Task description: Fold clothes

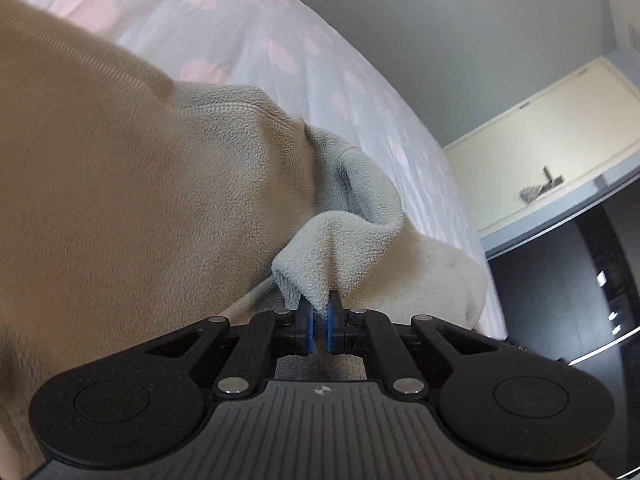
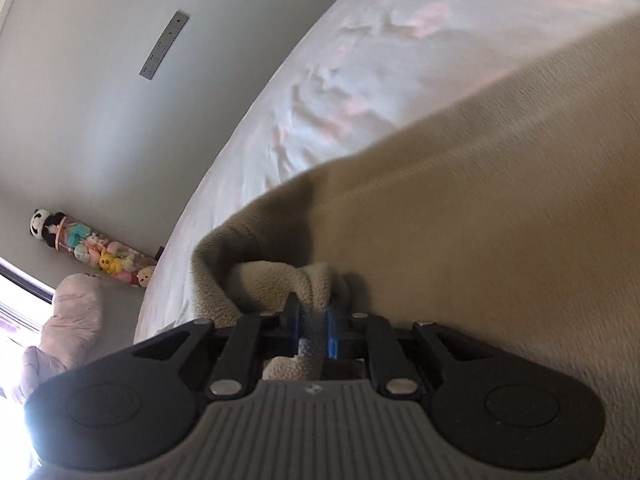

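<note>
Fleece garment (image 1: 132, 200), soft and floppy, lay on the bed (image 1: 320, 60), a bunched edge clamped in each gripper's jaws, left gripper (image 1: 319, 322) and right gripper (image 2: 314, 324).

The left gripper (image 1: 319, 320) is a matte black linkage of flat arms joined by silver round-headed pins, with blue pads on its fingertips (image 1: 307, 326), round black discs at either side and a grey ribbed housing bearing a small round emblem. The right gripper (image 2: 314, 322) looks the same.
</note>
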